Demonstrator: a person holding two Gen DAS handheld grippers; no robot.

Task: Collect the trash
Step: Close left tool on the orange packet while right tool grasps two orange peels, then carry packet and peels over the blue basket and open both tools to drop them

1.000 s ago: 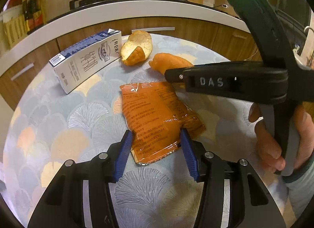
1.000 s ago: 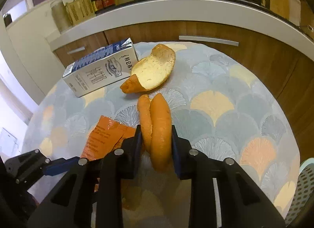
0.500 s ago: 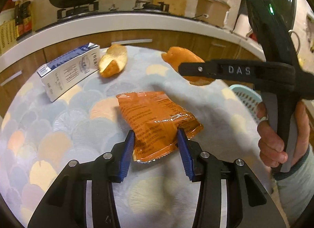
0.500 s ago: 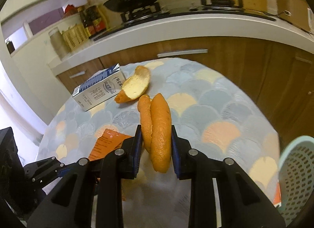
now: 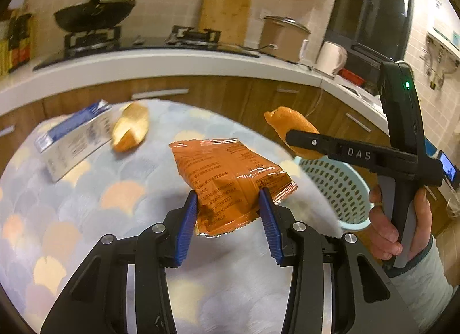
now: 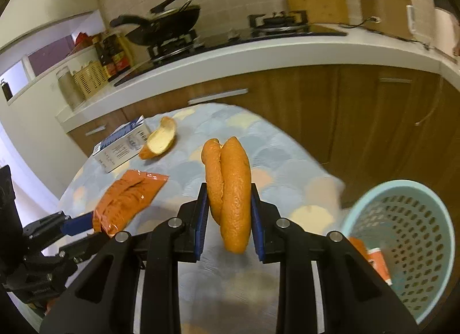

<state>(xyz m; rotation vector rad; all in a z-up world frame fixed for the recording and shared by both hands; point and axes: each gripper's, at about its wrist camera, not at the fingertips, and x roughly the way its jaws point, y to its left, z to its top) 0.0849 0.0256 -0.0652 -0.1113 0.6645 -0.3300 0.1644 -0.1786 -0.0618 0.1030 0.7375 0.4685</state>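
Your left hand-held gripper [image 5: 228, 216] has its blue pads pressed on the near end of the orange snack wrapper [image 5: 227, 173], and the wrapper is lifted clear of the tabletop [image 5: 72, 204], its far end sticking out ahead of the fingers. Your right hand-held gripper [image 6: 228, 216] is clamped narrowly on a folded piece of orange peel [image 6: 230, 187], which stands upright between the pads, its lower tip hanging below them. In the left view you can see that same peel at the tip of the right gripper, held over the near rim of the pale blue basket [image 5: 339, 187], with your hand [image 5: 396, 219] wrapped round the handle. The basket [image 6: 408, 236] sits just off the tabletop's right edge (something orange already lies inside it). Still lying on the tabletop are a second piece of peel [image 5: 130, 131], pale side up, and a blue-and-white carton [image 5: 73, 139] on its side just beside it, both at the far left, well apart from the basket.
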